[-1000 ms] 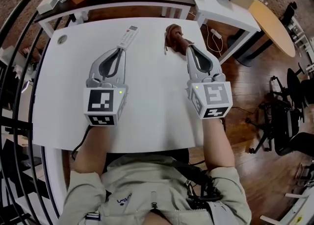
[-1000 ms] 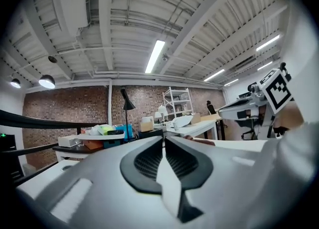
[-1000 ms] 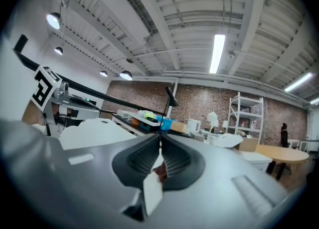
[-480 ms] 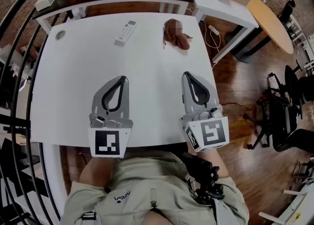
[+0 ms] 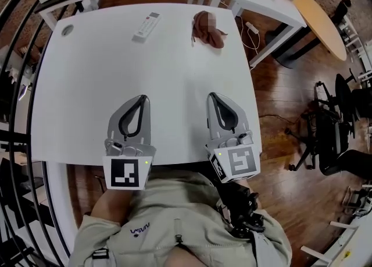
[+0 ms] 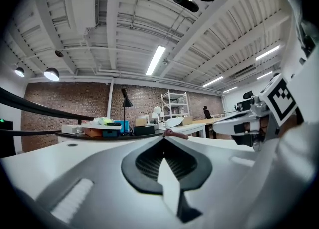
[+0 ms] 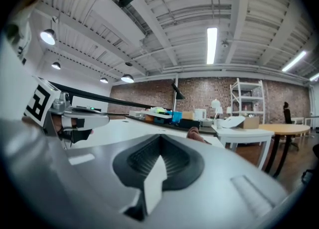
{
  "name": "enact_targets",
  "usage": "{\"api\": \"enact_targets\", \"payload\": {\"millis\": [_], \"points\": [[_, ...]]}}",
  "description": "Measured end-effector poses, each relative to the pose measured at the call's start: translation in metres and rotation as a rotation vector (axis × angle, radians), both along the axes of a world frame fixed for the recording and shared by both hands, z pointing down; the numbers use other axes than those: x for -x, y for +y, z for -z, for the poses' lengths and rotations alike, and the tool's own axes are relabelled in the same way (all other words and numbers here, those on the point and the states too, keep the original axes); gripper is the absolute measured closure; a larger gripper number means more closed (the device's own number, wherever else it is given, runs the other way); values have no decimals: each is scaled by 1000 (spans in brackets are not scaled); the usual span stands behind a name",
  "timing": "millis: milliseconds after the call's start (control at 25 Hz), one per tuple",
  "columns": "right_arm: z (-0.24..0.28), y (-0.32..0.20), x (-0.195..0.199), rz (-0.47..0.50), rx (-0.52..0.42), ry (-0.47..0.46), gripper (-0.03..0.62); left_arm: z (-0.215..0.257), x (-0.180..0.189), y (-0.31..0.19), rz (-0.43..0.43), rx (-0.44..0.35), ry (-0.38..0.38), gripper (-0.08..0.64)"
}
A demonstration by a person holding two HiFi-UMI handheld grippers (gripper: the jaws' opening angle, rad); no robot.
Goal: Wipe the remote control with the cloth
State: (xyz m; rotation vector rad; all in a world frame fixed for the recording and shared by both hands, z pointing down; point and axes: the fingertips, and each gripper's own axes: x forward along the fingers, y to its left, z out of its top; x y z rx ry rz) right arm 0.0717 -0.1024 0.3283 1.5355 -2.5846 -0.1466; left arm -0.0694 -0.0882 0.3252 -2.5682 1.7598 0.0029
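Both tools closed, empty; remote [image 5: 146, 27], cloth [image 5: 208, 31] far.

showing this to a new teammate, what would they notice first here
The left gripper and right gripper, both shut and empty, sit over the white table's near edge. Far across it lie the white remote control and, to its right, a crumpled brown cloth, neither touched.
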Motion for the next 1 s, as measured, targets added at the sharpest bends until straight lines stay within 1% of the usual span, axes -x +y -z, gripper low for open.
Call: {"api": "enact_targets", "payload": {"millis": [120, 240, 320, 400, 640, 840, 1000], "points": [[-13, 2, 2, 9, 45, -8, 589, -7, 3, 0, -14, 15, 0, 555], [-21, 4, 1, 19, 91, -57, 589, -15, 11, -1, -4, 27, -11, 555], [-23, 2, -3, 9, 103, -89, 589, -17, 14, -3, 9, 33, -18, 555], [-24, 1, -5, 1, 113, -101, 589, -18, 13, -4, 13, 36, -30, 555], [-26, -2, -1, 7, 113, -75, 591, -25, 10, -6, 17, 66, -61, 555], [-28, -6, -2, -3, 116, -73, 591, -33, 8, -9, 10, 113, -54, 557], [-23, -5, -2, -7, 94, -57, 591, -31, 6, -11, 5, 116, -42, 557]]}}
